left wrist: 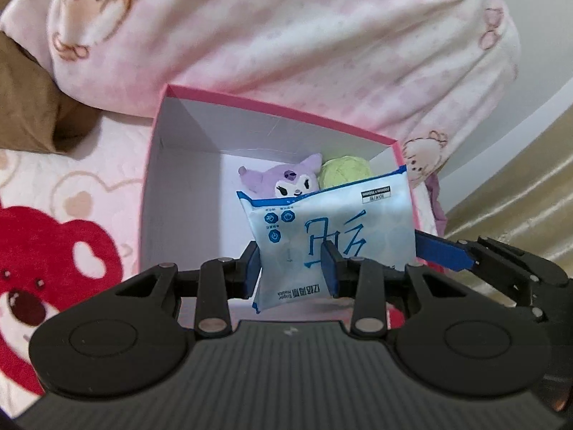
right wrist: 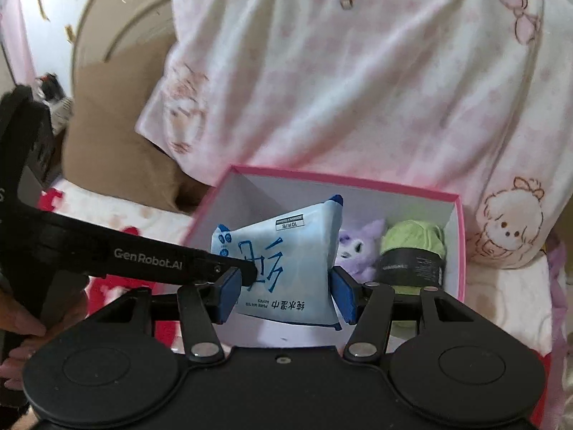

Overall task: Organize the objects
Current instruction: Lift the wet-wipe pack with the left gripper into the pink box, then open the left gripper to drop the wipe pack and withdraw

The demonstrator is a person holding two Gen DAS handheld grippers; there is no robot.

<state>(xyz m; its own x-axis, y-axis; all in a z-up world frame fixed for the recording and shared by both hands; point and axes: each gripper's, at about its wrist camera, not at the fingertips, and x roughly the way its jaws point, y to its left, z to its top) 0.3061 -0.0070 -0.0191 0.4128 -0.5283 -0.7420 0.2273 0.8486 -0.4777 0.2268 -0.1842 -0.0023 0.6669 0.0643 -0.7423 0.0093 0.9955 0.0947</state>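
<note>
Bedding fills the background: a pink-and-white blanket [left wrist: 322,36] printed with cartoon animals bulges behind, and a sheet with a red bear print [left wrist: 43,268] lies at 9 o'clock in the left wrist view. On the bed sits a pink box [left wrist: 272,105], open-topped with white inner walls. Inside it, toward 1 o'clock, lie a purple plush toy [left wrist: 286,179] and just beside it a green yarn ball [left wrist: 343,170] with a dark band visible in the right wrist view. A pale blue wipes pack [left wrist: 333,222] stands upright over the box, in front of the plush. Left gripper [left wrist: 292,272]: fingers closed on the pack's lower left part, blue pads pressed against it. Right gripper [right wrist: 286,292]: fingers astride the pack's lower edge, pads touching both sides, gripping it. At 9 o'clock in the right wrist view, a hand [right wrist: 21,322] holds the left gripper's handle.
</note>
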